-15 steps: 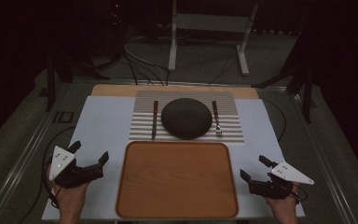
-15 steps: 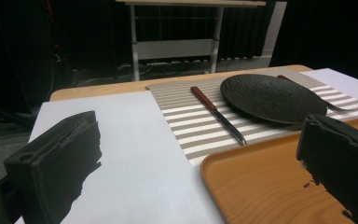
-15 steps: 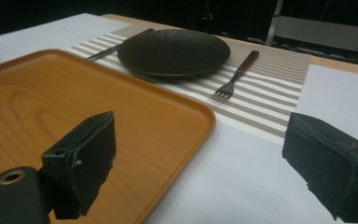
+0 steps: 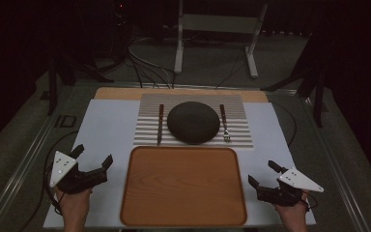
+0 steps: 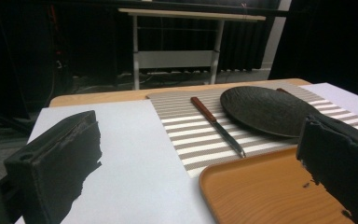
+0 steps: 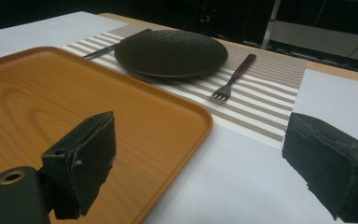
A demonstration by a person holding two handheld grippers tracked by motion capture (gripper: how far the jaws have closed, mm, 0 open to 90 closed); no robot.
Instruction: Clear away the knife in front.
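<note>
Wooden tray between two claws — left claw, right claw — both agape.

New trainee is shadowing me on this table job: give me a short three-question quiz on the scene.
1. True or false: the tray has something lying on it.
2. What lies on the placemat left of the plate: A the knife, B the fork, C a spoon?
3. How do the jaws of the left gripper and the right gripper stand?

Key: 1 false, it is bare. 2 A. 3 Both open, holding nothing.
</note>
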